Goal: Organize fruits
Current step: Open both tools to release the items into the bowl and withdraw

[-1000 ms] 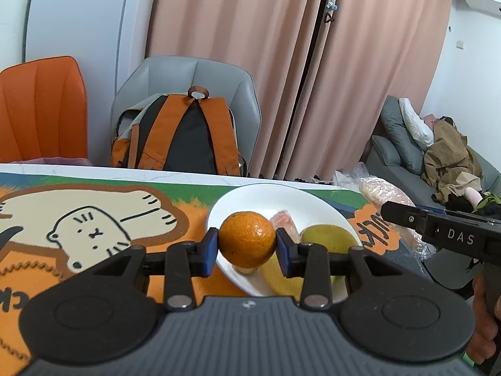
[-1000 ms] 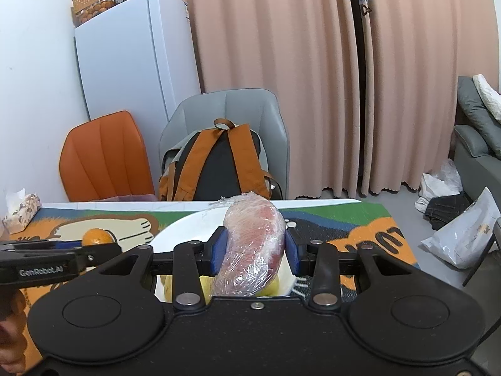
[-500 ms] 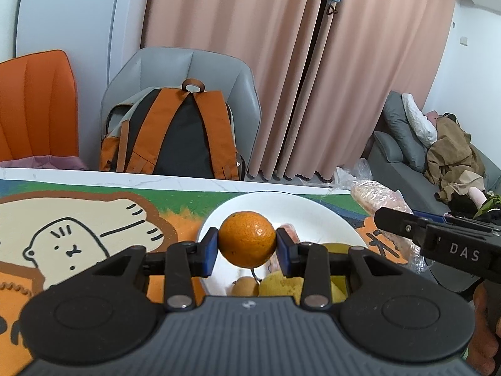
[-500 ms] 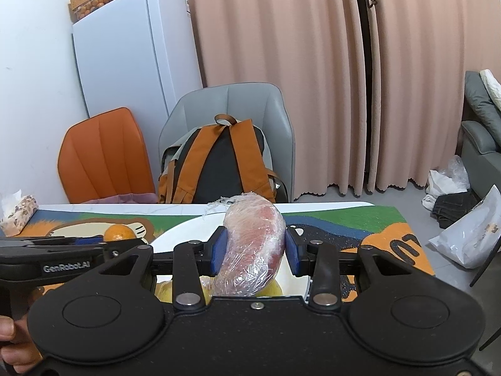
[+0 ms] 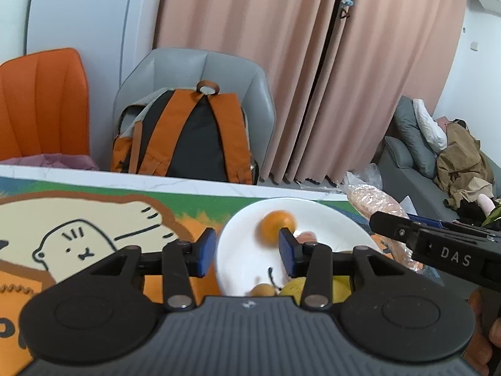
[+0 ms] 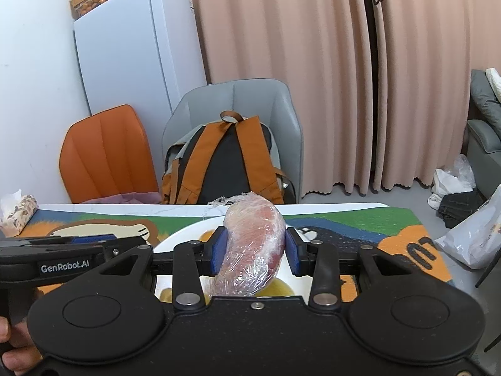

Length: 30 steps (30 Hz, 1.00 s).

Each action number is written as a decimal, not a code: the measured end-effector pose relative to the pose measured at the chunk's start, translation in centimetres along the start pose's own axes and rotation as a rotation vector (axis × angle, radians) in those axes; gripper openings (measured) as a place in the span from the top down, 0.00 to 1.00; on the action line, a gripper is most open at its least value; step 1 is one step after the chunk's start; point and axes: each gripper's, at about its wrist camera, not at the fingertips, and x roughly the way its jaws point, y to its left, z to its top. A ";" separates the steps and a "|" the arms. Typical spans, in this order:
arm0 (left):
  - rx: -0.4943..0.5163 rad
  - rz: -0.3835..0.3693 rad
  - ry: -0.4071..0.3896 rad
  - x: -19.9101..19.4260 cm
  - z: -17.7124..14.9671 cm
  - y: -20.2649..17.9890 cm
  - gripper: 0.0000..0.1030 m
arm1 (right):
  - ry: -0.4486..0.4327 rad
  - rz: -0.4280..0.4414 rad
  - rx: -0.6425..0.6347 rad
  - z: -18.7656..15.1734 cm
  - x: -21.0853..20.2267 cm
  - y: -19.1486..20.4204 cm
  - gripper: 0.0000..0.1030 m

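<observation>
Orange (image 5: 277,228): half a second ago we were pinching it; now it is lying blurred on the white plate (image 5: 328,216), free of both pads, so it is probably rolling or dropping there
Meaning for task: we are judging one fruit as delivered, with the wrapped one next in line
Left gripper (image 5: 247,252): we are holding it spread wide above the plate's near edge, gripping nothing
Wrapped fruit (image 6: 253,247): we are keeping it pinched in the right gripper (image 6: 254,250), pads pressing its film on both sides, above the plate, unchanged over the last second
Other fruit: a yellow-green fruit (image 5: 313,286) and a small brown one (image 5: 262,289) are sitting at the plate's near side
Left view only: the released orange in full, plus the right gripper seen from the side
Right view only: the pinch on the wrapped fruit; only an orange sliver is peeking past the left pad
Surroundings: the plate is resting on a cartoon mat (image 5: 94,219), with a backpack (image 6: 224,163) on the chair behind
</observation>
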 end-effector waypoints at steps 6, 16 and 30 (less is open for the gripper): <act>-0.017 0.026 0.004 -1.1 -0.3 1.3 0.54 | 0.003 0.023 -0.004 0.3 0.6 1.3 0.64; -0.041 0.058 0.022 -2.5 -1.2 3.3 0.48 | 0.008 0.048 -0.007 0.5 1.4 3.2 0.64; -0.067 0.068 0.021 -3.4 -1.6 4.4 0.47 | 0.014 0.106 0.049 0.6 1.0 3.2 0.57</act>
